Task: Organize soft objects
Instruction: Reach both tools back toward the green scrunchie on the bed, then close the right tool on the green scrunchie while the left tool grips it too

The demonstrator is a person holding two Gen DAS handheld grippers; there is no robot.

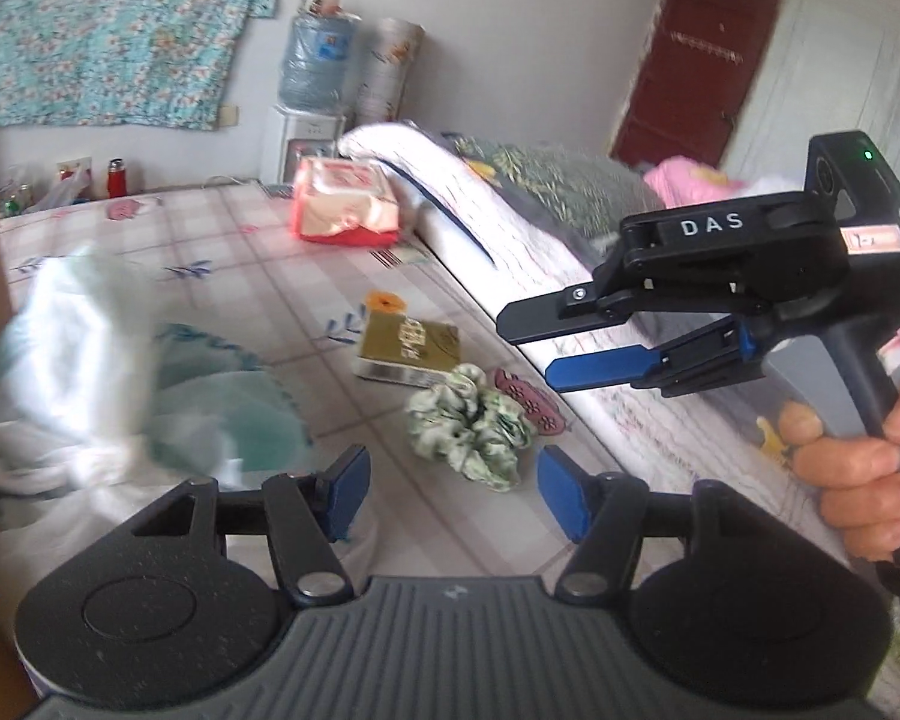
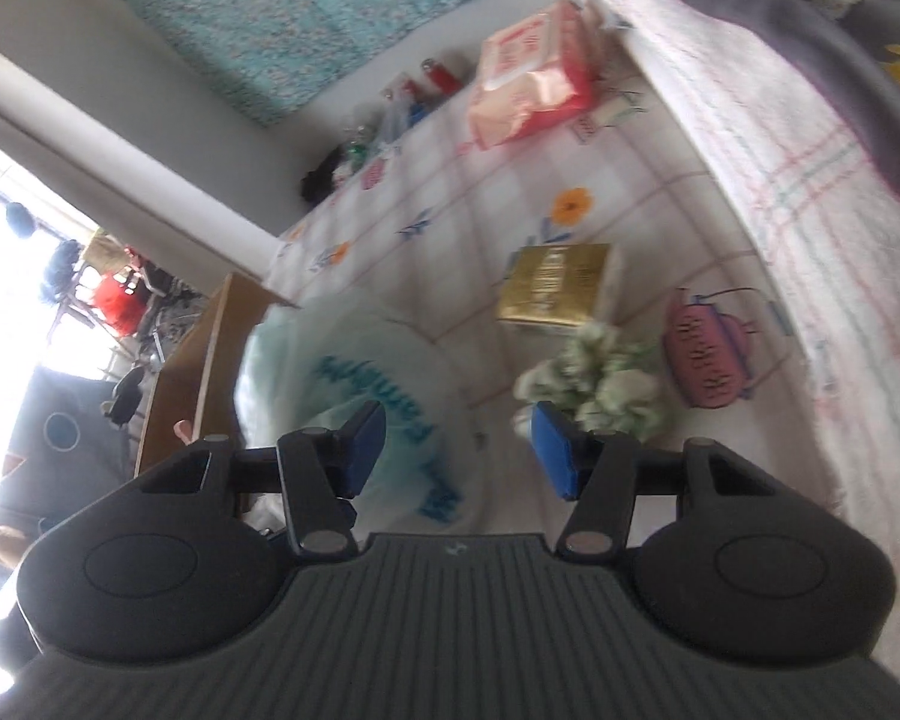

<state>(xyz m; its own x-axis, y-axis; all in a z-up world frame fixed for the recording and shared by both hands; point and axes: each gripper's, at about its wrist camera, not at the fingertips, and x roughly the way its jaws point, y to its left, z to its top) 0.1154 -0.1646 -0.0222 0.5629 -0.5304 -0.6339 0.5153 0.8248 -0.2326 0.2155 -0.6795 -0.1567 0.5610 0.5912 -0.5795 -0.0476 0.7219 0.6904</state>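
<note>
Left tool (image 1: 453, 495) hovers low, fingers spread, empty. Right tool (image 1: 525, 345) is held sideways, fingers spread, empty. Green scrunchie (image 1: 471, 426) lies on the bed (image 1: 222, 240) beside a gold box (image 1: 408, 351).

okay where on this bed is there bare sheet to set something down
Bare sheet lies open between the white plastic bag, the red tissue pack and the gold box. It is crowded where the gold box, green scrunchie and folded quilt sit close together.
</note>
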